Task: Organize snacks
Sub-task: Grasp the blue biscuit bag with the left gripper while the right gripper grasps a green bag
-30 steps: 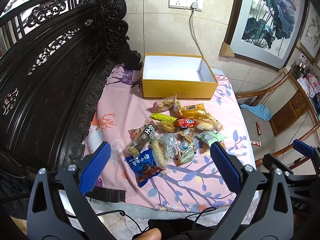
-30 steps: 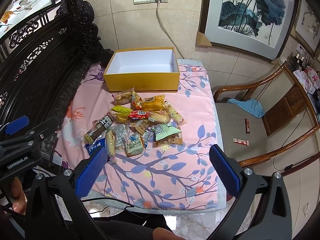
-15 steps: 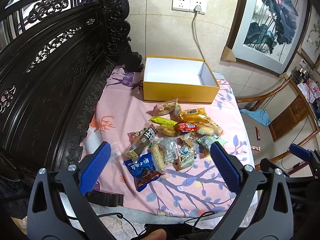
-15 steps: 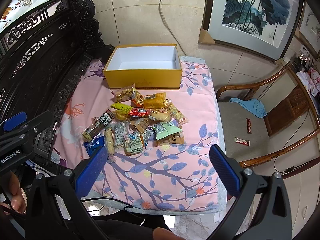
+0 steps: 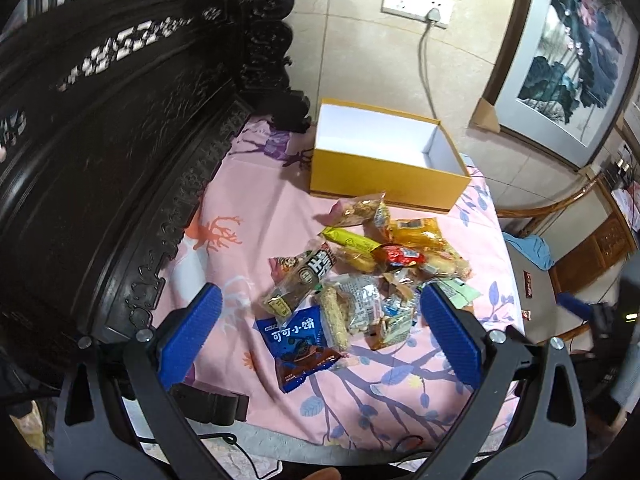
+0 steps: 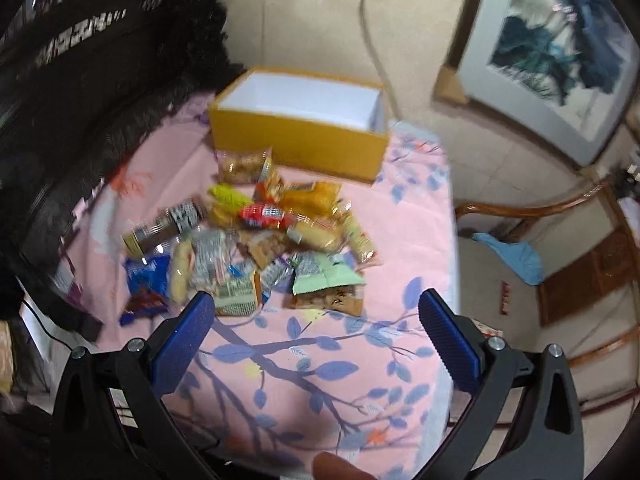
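Note:
A pile of several wrapped snacks (image 5: 360,280) (image 6: 256,248) lies mid-table on a pink floral cloth. Its near edge holds a blue cocoa-biscuit packet (image 5: 298,346) (image 6: 146,282). Behind the pile stands an open yellow box (image 5: 384,176) (image 6: 298,138) with a white, empty inside. My left gripper (image 5: 320,332) hangs open above the pile's near side, with the blue packet between its blue pads. My right gripper (image 6: 318,330) is open too, just short of the pile's front, over a green packet (image 6: 326,278). Neither holds anything.
A dark carved wooden bench back (image 5: 100,152) walls the table's left side. A wooden chair (image 6: 532,288) with a blue cloth (image 6: 512,256) stands to the right. A wall socket with a cable (image 5: 420,4) and a framed painting (image 5: 576,52) are behind the box.
Both grippers have moved down and forward toward the snack pile, which now looks larger. The right wrist view is blurred from motion. Both stay open.

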`<state>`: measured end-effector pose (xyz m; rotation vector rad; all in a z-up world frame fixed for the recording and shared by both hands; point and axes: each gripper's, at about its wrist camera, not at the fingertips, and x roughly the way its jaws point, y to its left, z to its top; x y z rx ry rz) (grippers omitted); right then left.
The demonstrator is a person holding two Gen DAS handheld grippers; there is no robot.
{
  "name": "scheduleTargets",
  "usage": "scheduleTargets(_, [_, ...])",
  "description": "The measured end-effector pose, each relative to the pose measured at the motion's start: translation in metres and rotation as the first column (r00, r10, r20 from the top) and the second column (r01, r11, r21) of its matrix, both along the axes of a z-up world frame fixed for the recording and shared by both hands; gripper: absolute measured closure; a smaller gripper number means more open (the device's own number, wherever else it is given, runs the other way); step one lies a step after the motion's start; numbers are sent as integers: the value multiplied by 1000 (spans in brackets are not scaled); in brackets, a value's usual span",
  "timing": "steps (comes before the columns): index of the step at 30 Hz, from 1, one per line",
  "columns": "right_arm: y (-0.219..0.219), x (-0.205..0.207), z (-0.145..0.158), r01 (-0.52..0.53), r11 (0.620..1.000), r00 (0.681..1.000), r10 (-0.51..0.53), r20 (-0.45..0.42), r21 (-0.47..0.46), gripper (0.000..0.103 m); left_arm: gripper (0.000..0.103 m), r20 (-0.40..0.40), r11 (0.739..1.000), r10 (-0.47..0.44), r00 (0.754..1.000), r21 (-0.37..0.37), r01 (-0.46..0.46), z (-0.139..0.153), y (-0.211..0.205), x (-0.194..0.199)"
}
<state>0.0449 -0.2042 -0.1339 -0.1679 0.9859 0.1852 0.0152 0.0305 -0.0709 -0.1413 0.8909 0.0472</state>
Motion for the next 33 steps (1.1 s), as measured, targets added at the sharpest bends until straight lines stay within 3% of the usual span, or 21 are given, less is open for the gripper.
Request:
scheduleTargets(7, [-33, 60, -77, 73, 984, 988, -49, -148, 163, 1, 2, -9, 998, 58, 998, -13, -58, -20, 13, 6])
scheduleTargets(15, [-16, 118, -130, 16, 997, 956, 7, -293, 77, 2, 2, -5, 993, 115, 993, 12, -115, -27, 25, 4])
scheduleTargets(20, [-9, 129, -153, -27, 999, 945, 41, -325, 47, 20, 2, -10, 987, 159, 987, 23, -159, -28, 29, 5])
scheduleTargets(24, [-17, 122, -149, -54, 996, 954, 72, -292, 69, 33, 2, -9, 983, 177, 984, 42, -177, -29, 28, 12])
scheduleTargets(27, [-29, 117, -142, -59, 993, 956, 86, -279, 105, 49, 2, 7, 983, 179, 984, 40, -179, -33, 28, 21])
scheduleTargets(29, [-34, 111, -135, -68, 990, 958, 100, -270, 128, 79, 2, 21, 984, 170, 985, 44, -170, -41, 29, 27])
scheduleTargets(30, [-38, 108, -130, -74, 987, 957, 110, -268, 140, 90, 2, 10, 986, 157, 988, 48, -158, -51, 28, 33])
scheduleTargets(32, [-39, 95, -122, -92, 983, 961, 129, -244, 160, 103, 2, -18, 994, 98, 995, 48, -97, -71, 24, 40])
scheduleTargets(33, [-39, 88, -119, -98, 981, 962, 136, -236, 168, 103, 2, -52, 994, 84, 995, 77, -80, -81, 20, 43])
